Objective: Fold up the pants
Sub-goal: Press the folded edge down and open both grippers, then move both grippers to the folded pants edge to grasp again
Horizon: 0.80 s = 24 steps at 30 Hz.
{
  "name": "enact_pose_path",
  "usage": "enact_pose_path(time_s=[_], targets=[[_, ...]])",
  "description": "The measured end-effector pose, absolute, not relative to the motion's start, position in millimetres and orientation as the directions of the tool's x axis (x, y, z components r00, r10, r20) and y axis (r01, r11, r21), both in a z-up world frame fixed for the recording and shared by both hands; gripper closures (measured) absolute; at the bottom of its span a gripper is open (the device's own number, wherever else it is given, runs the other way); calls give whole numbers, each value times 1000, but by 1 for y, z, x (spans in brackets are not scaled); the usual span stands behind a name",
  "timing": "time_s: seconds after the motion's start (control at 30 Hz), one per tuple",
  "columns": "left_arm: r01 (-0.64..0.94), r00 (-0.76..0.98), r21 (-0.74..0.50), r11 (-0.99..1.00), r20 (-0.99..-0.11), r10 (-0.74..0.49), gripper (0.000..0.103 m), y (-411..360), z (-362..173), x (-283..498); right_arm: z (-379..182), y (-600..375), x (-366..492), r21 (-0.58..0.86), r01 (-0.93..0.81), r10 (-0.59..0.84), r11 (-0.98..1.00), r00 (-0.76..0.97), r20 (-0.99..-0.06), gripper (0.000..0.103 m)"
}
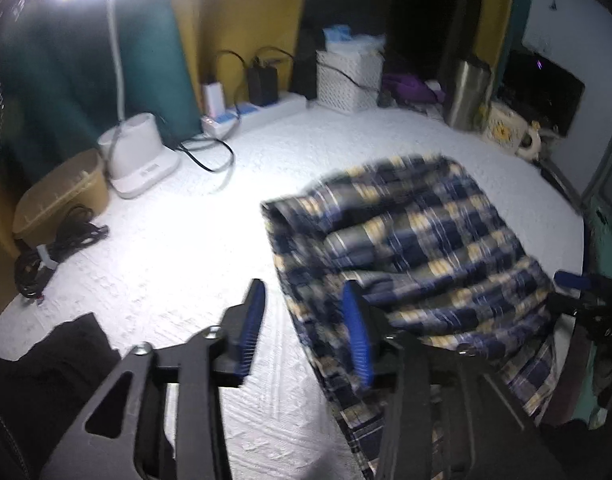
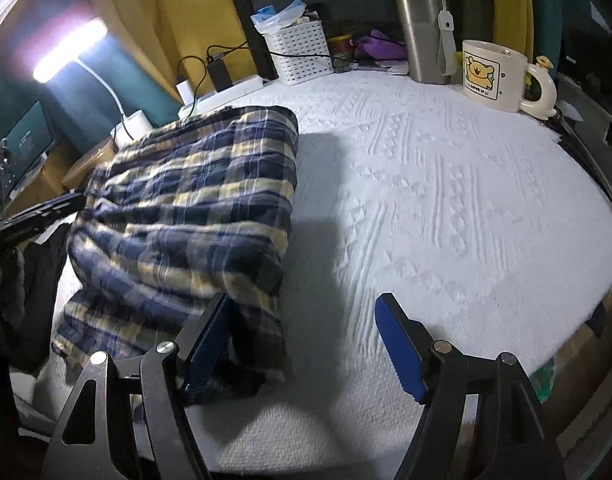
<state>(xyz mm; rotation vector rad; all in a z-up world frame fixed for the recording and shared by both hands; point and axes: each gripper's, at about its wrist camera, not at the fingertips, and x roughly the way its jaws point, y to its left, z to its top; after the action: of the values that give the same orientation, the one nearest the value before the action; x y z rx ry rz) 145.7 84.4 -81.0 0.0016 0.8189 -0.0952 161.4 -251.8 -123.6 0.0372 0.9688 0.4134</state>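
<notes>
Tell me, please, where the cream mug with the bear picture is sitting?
The cream mug stands at the far right edge of the white cloth in the right wrist view, just right of the steel tumbler.
</notes>
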Motion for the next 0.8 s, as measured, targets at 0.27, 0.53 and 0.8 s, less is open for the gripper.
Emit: enact_pose_path(time_s=[0.27,0.53,0.8], targets=[[51,722,-75,996,-686,-89,59,98,-61,157,-112,-249,190,204,-335,361,920,517,-776,28],[107,700,-62,992,-704,-120,58,88,-71,179,-108,-242,227,198,-341,363,919,536,-763,28],[159,688,-43,986,-712,-142,58,81,-80,194,-103,-217,261,198,-427,424,882,538,-729,28]])
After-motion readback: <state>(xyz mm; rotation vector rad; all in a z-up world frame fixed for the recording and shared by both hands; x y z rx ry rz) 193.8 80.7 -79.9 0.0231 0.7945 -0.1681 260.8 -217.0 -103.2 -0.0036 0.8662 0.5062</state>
